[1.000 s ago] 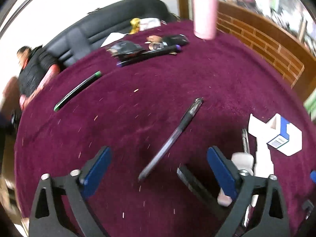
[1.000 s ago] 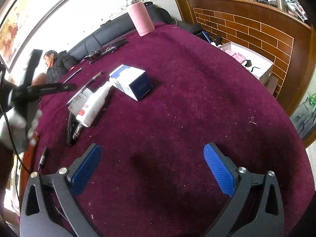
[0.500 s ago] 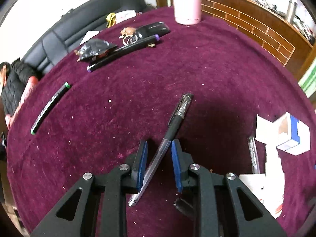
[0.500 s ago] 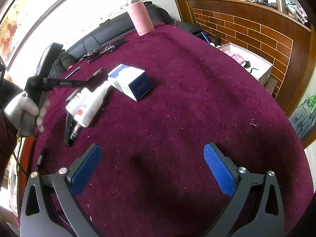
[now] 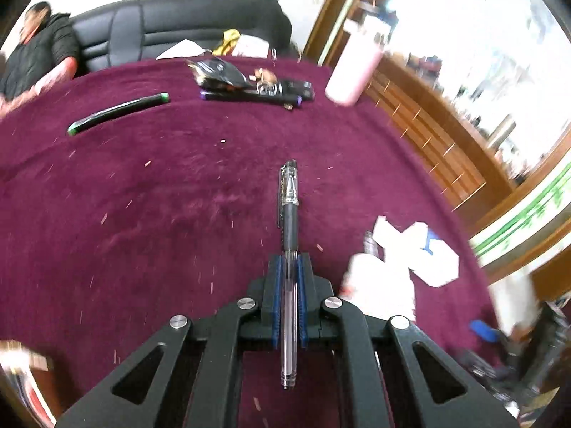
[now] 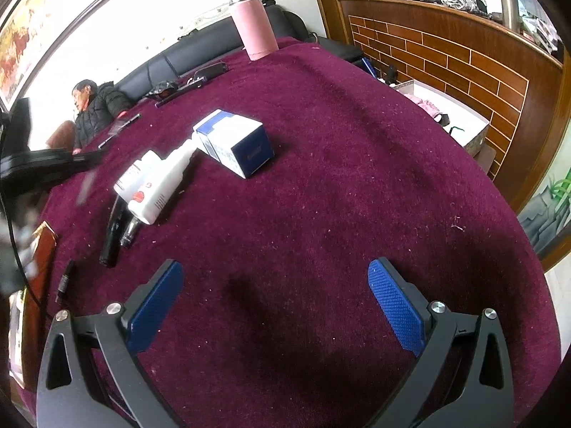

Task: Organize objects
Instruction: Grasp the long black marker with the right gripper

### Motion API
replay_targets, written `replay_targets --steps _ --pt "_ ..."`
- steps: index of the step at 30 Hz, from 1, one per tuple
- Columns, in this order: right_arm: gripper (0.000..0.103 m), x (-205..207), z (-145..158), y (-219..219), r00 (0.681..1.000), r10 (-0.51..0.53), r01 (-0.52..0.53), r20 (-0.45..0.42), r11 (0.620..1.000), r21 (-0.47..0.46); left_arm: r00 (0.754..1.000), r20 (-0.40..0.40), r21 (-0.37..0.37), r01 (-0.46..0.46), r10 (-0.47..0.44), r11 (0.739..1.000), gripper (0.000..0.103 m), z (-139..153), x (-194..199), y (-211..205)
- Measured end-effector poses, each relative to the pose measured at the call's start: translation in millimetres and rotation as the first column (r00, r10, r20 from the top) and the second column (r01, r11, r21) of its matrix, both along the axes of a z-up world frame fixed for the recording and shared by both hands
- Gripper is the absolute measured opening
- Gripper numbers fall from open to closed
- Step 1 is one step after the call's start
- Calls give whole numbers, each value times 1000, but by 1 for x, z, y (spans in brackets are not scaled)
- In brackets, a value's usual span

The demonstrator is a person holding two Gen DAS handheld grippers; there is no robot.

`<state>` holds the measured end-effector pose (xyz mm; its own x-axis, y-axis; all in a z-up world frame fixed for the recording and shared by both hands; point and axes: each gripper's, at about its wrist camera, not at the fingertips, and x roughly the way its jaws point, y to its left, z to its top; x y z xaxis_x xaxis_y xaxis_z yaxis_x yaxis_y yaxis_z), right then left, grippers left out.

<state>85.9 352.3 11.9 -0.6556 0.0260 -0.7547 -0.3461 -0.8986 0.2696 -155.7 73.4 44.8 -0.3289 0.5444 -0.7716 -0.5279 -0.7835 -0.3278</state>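
pen [image 5: 289, 214] newly clamped between left jaws

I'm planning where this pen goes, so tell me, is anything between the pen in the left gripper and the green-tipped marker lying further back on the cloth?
Nothing visible. The left gripper is shut on the pen, and only bare maroon cloth lies toward the green-tipped marker.

L wrist: I look down-fwd, close over maroon cloth [image 5: 142, 214];
R wrist: same tilt, further back;
shared: pink bottle [image 5: 351, 67], white box [image 6: 233, 144]
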Motion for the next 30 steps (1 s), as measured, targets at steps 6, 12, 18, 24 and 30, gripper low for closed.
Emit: replay_targets --steps 6,12,18,24,30 --pt "103 -21 -4 -28 978 70 -113 199 970 214 999 -16 169 -47 50 984 6 28 68 -74" --pt "90 -24 24 -55 980 98 -140 174 959 247 989 -50 270 -119 137 955 6 49 130 -159" --pt "90 -51 67 -114 964 254 -265 82 946 186 973 -52 291 -199 223 936 6 42 165 -222" --pt "66 -98 70 -177 907 410 -409 94 912 -30 958 -52 288 -257 283 922 6 30 180 -259" --pt "58 -136 47 -186 917 345 -345 202 938 -38 961 -28 311 -254 276 916 6 18 188 -274"
